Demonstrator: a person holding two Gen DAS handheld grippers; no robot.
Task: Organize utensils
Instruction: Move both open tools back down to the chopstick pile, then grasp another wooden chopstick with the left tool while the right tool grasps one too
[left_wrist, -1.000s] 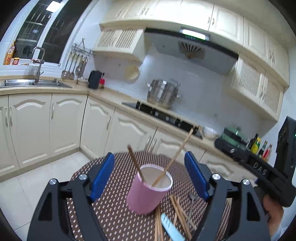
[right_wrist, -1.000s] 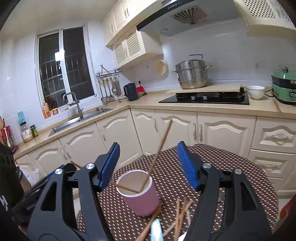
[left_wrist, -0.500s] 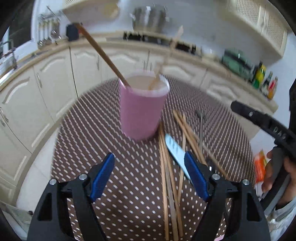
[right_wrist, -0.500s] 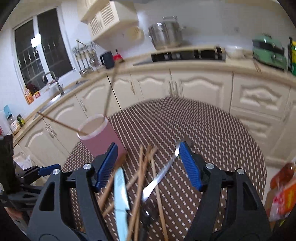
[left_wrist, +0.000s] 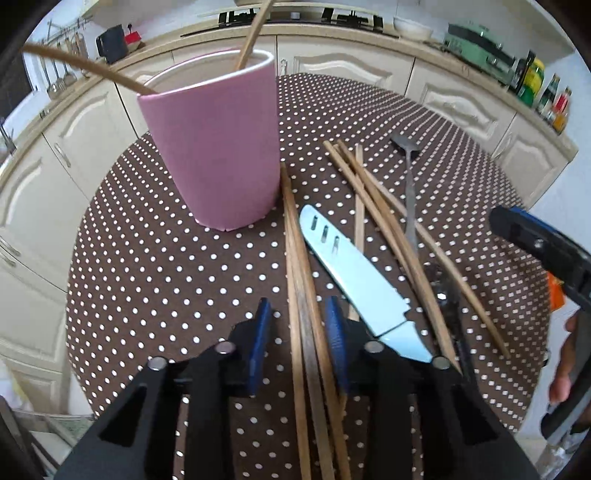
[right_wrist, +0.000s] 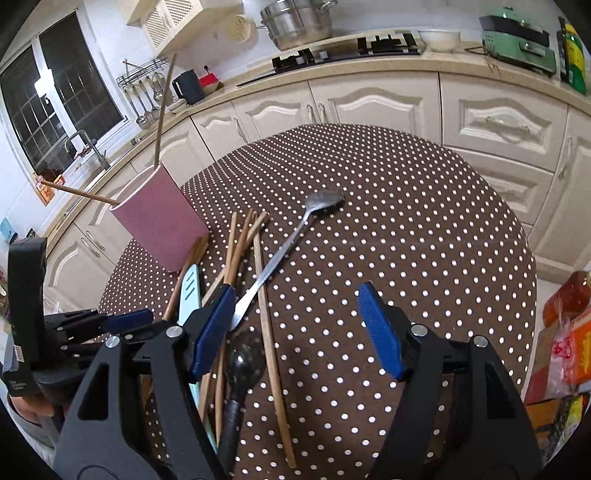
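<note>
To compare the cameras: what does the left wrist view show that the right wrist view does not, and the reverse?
Only left wrist: chopsticks between the jaws of the left gripper, which have just been closing, not yet pressing. Only right wrist: the window and the steel pot. Both: pink cup, blue knife, metal spoon, dotted table.

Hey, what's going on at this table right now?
A person with two handheld grippers is sorting utensils on the polka-dot table. The left gripper has just been closing around two wooden chopsticks beside the pink cup, which already holds two. The right gripper hangs open above the table.
</note>
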